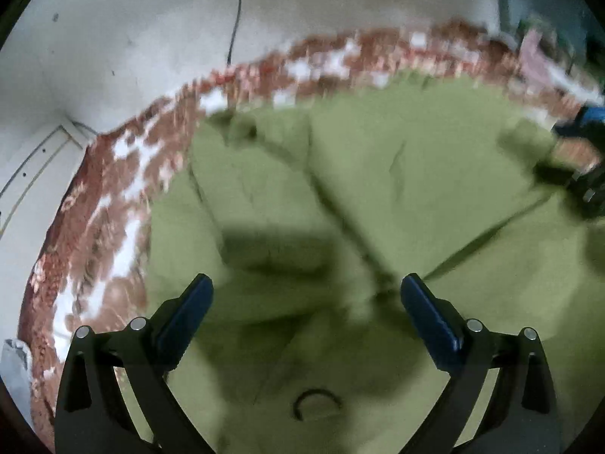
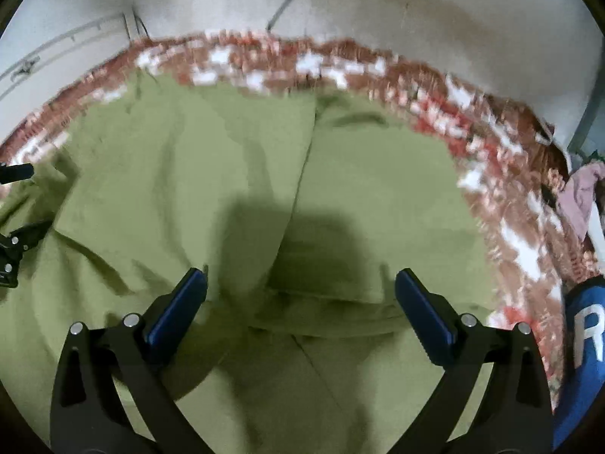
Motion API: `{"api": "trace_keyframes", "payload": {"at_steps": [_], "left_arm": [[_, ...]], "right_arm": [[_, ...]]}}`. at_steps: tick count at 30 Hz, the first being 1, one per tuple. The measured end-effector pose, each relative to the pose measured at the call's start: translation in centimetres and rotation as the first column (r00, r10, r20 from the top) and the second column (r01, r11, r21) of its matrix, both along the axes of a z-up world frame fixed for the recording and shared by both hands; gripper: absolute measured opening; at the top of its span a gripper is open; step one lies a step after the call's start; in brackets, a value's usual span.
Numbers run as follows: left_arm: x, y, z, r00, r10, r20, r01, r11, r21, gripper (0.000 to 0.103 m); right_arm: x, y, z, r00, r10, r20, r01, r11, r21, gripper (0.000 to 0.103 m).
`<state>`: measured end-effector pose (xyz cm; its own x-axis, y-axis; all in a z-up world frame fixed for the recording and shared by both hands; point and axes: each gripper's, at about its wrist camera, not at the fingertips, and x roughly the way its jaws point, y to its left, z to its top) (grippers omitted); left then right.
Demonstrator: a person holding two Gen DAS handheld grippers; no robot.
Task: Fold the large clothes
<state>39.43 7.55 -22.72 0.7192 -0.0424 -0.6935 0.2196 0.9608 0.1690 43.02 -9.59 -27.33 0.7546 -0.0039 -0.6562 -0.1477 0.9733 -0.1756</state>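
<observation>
Beneath the left gripper (image 1: pixel 307 290), jaws spread and empty, we see the olive-green garment (image 1: pixel 378 174) rumpled on a red-and-white patterned bedspread (image 1: pixel 124 174); from the right gripper (image 2: pixel 301 288), likewise released, it lies largely spread, so we judge folding barely begun.

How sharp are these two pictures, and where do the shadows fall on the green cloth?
Left wrist view: motion blur smears the patterned red and white blanket and the green garment; the left gripper stays crisp; a dark shadow lies just ahead of its fingers. Right wrist view: similar blur on the blanket, the right gripper is sharp, with a blocky shadow on the garment between its fingers. Both show fisheye bending.
</observation>
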Motion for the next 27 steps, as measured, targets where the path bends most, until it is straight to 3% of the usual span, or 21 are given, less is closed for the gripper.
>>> {"api": "trace_keyframes", "payload": {"at_steps": [3, 6, 8, 10, 16, 20, 27], "left_arm": [[-0.5, -0.9, 3.6, 0.998, -0.025, 0.062, 0.032, 0.993, -0.118, 0.098], [0.9, -3.4, 3.0, 0.996, -0.089, 0.003, 0.088, 0.974, -0.207, 0.098], [1.6, -5.2, 0.5, 0.994, -0.1, -0.038, 0.093, 0.985, -0.148, 0.098], [1.7, -6.4, -2.1, 0.99, -0.116, -0.076, 0.11, 0.991, -0.082, 0.098], [1.5, -4.8, -5.4, 0.987, -0.088, -0.134, 0.079, 0.994, -0.071, 0.099], [-0.2, -3.9, -4.1, 0.992, -0.073, -0.099, 0.072, 0.997, -0.021, 0.098], [-7.5, 1.1, 1.9, 0.998, -0.054, -0.018, 0.051, 0.992, -0.118, 0.098]], "right_arm": [[-0.9, 0.3, 1.8, 0.998, 0.002, 0.061, -0.003, 1.0, 0.02, 0.098], [-0.4, 1.4, 0.8, 0.999, 0.023, 0.022, -0.024, 0.999, 0.024, 0.098], [-0.2, 2.0, -0.6, 0.999, 0.037, 0.008, -0.037, 0.999, 0.003, 0.098], [-0.8, 2.2, -1.5, 0.998, 0.039, 0.051, -0.038, 0.999, -0.033, 0.098], [-1.7, 2.1, -3.3, 0.996, 0.06, 0.068, -0.056, 0.996, -0.07, 0.098], [-2.8, 1.5, -2.6, 0.995, 0.048, 0.091, -0.044, 0.998, -0.049, 0.098], [-8.9, 0.6, 1.5, 0.981, 0.053, 0.186, -0.051, 0.999, -0.014, 0.098]]}}
